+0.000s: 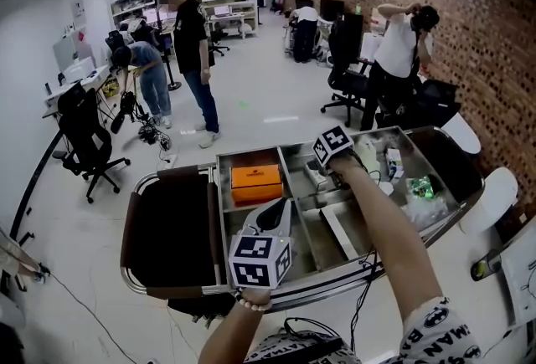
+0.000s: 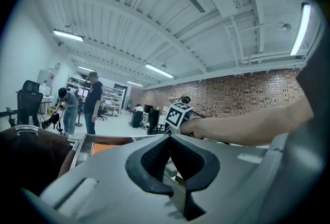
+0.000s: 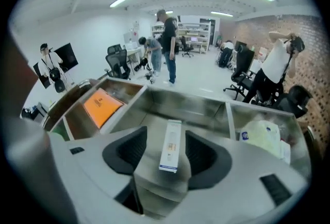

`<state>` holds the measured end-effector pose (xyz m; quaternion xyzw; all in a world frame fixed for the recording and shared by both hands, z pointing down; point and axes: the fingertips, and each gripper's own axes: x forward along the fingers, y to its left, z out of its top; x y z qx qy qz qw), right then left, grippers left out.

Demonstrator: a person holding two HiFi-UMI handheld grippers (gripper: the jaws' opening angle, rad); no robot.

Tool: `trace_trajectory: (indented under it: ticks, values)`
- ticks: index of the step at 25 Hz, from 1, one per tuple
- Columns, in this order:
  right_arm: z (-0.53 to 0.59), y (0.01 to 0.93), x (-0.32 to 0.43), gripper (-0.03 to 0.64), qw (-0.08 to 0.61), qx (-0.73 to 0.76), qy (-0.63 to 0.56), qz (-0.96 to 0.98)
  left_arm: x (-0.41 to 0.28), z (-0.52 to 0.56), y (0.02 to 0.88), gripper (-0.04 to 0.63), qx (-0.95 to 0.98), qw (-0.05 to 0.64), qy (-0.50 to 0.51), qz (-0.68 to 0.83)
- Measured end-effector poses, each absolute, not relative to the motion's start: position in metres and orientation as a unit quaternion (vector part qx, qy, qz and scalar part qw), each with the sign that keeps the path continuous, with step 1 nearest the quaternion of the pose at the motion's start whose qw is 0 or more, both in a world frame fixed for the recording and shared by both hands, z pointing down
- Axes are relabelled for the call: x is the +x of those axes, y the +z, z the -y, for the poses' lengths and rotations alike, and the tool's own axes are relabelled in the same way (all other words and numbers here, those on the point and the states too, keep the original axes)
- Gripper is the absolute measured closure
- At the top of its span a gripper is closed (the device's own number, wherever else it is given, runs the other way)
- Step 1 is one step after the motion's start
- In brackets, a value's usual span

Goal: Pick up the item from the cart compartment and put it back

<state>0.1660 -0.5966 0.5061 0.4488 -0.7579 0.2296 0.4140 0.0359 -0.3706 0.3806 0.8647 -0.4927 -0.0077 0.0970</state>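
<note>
Seemingly closing out the put-back, with right claw (image 3: 166, 152) spread apart around the slim white box (image 3: 171, 138) lying in the cart's middle compartment (image 3: 201, 107), left claw (image 2: 169, 140) shut and empty; next, lift straight clear.

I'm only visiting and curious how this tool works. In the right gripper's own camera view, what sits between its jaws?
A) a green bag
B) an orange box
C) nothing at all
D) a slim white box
D: a slim white box lies between the jaws of the right gripper, which stand apart with a gap on each side of it.
</note>
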Motion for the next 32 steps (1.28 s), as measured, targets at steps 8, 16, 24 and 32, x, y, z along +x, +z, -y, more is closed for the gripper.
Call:
trace_trajectory:
  ticks: [8, 16, 24, 32]
  values:
    - [0.533, 0.414, 0.160, 0.615, 0.230, 0.509, 0.182, 0.809, 0.009, 0.341, 0.380, 0.595, 0.862, 0.106, -0.016, 0.495]
    - [0.411, 0.361, 0.147, 0.615, 0.072, 0.512, 0.134, 0.845, -0.022, 0.290, 0.387, 0.595, 0.863, 0.125, -0.035, 0.488]
    - [0.284, 0.354, 0.115, 0.615, 0.033, 0.507, 0.080, 0.857, -0.051, 0.237, 0.407, 0.595, 0.857, 0.128, -0.022, 0.499]
    - [0.190, 0.407, 0.070, 0.615, 0.041, 0.490, 0.105, 0.865, -0.070, 0.186, 0.421, 0.595, 0.862, 0.119, -0.010, 0.492]
